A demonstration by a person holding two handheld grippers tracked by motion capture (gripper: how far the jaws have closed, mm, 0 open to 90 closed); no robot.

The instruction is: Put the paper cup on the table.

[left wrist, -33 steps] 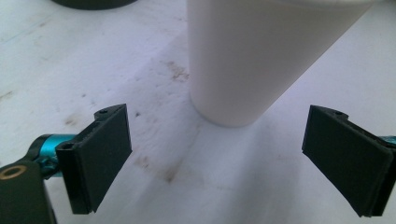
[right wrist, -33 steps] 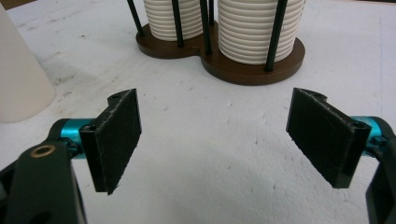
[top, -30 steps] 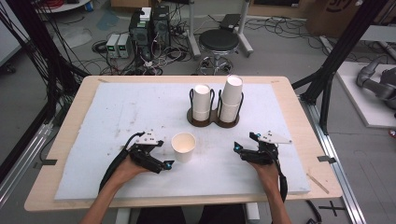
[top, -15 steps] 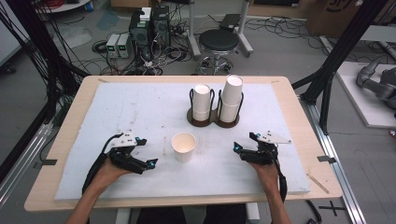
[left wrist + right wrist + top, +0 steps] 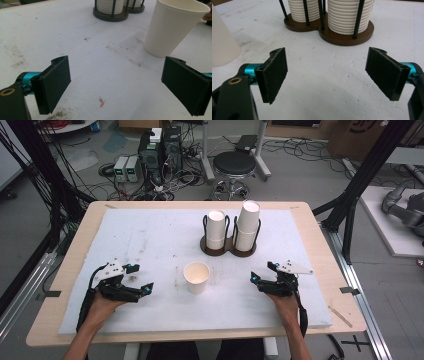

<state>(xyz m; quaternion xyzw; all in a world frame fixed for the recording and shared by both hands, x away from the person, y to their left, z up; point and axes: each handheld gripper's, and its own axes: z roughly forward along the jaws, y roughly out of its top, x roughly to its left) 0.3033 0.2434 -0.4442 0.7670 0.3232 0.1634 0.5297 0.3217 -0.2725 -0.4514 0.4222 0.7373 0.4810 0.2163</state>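
A single white paper cup (image 5: 197, 276) stands upright on the white mat, near the front middle. My left gripper (image 5: 141, 279) rests on the mat well to the cup's left, jaws open and empty. In the left gripper view the left gripper (image 5: 117, 85) has bare mat between its jaws, and the cup (image 5: 172, 27) stands ahead to the right. My right gripper (image 5: 261, 272) lies to the cup's right, also open and empty. In the right gripper view the right gripper (image 5: 327, 75) faces the brown cup holder (image 5: 347, 35), with the cup (image 5: 222, 47) at the left edge.
The brown two-slot holder (image 5: 227, 251) behind the cup carries two stacks of white cups between black rods, the right stack (image 5: 247, 222) taller. The white mat (image 5: 150, 235) covers most of the wooden table (image 5: 320, 245). A stool (image 5: 235, 165) and electronics stand on the floor beyond.
My left hand has slid its gripper leftward along the mat, away from the paper cup. The right gripper, the cup and the holder have kept their places.
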